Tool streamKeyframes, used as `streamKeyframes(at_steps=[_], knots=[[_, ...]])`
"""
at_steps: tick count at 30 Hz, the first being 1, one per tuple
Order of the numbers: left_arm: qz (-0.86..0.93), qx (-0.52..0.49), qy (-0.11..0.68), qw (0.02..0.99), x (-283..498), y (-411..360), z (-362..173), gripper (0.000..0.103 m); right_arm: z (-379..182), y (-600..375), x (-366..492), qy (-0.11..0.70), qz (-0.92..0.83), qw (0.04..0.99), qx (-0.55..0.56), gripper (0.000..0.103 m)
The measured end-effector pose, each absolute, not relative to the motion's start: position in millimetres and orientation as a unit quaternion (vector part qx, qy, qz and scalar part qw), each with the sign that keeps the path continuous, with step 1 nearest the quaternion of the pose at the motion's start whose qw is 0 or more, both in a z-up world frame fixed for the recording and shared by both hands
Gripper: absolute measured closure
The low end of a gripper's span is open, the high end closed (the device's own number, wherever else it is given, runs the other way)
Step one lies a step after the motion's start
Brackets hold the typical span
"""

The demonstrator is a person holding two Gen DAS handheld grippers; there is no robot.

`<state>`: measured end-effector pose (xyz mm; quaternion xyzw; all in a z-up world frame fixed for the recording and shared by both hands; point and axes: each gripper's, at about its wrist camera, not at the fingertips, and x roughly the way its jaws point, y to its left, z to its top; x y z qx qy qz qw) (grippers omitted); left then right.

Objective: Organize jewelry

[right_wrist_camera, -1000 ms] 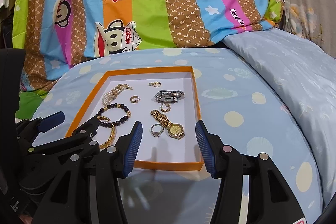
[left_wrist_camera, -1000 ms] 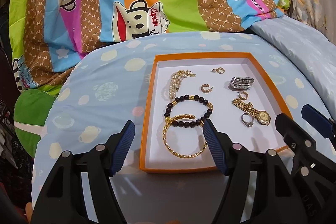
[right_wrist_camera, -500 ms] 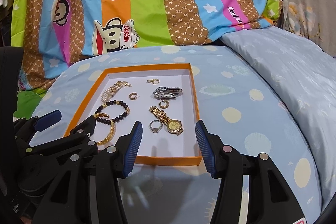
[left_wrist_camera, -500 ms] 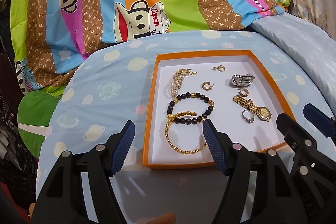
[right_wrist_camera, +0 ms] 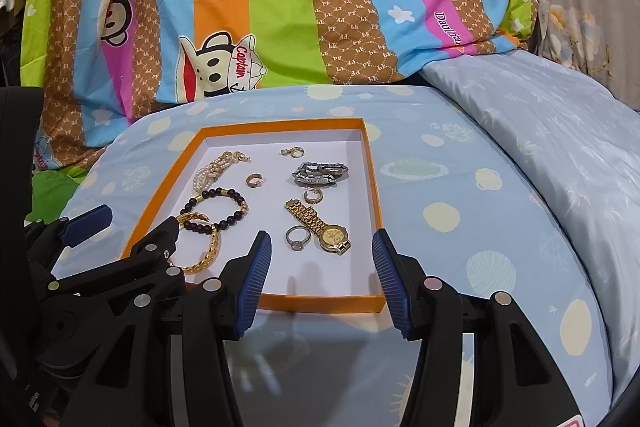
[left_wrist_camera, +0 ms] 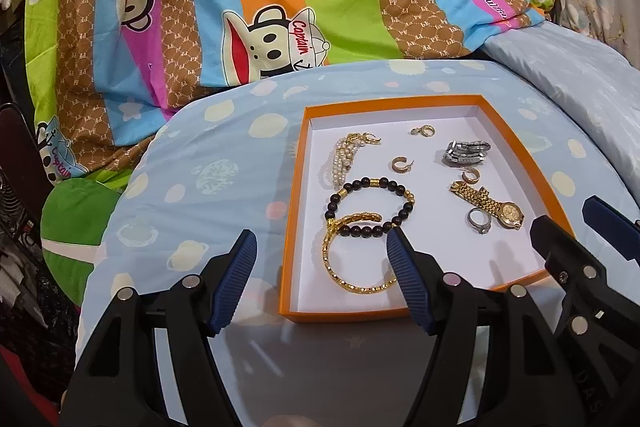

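An orange-rimmed tray [left_wrist_camera: 298, 171] [right_wrist_camera: 370, 167] with a white floor lies on a blue dotted cloth. In it lie a gold bangle [left_wrist_camera: 340, 275] [right_wrist_camera: 210, 251], a dark bead bracelet [left_wrist_camera: 362, 231] [right_wrist_camera: 236, 201], a pearl bracelet [left_wrist_camera: 344, 159] [right_wrist_camera: 214, 169], a gold watch [left_wrist_camera: 490, 205] [right_wrist_camera: 320, 223], a silver ring [left_wrist_camera: 479, 221] [right_wrist_camera: 298, 238], a silver watch band [left_wrist_camera: 464, 151] [right_wrist_camera: 320, 174] and three small gold hoop earrings. My left gripper [left_wrist_camera: 320, 275] is open and empty at the tray's near left corner. My right gripper [right_wrist_camera: 320, 275] is open and empty over the tray's near edge.
A striped cartoon-monkey blanket [left_wrist_camera: 280, 7] [right_wrist_camera: 280, 7] rises behind the tray. A pale blue quilt [right_wrist_camera: 540, 131] is bunched at the right. A green cushion [left_wrist_camera: 72, 227] lies at the left, below the cloth's edge.
Both grippers have drawn back a little from the tray, so it sits slightly farther in both views. Both stay open and empty. The jewelry has not moved.
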<state>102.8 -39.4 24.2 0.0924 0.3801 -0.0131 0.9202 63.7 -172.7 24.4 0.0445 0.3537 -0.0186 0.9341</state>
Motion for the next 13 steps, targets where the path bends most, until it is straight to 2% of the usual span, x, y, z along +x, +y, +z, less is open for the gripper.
streamKeyframes(at_steps=[13], knots=[[-0.021, 0.089, 0.384, 0.919, 105.6, -38.2, 23.0, 0.038, 23.0, -173.4, 63.3, 0.353, -0.020, 0.934, 0.047, 0.050]])
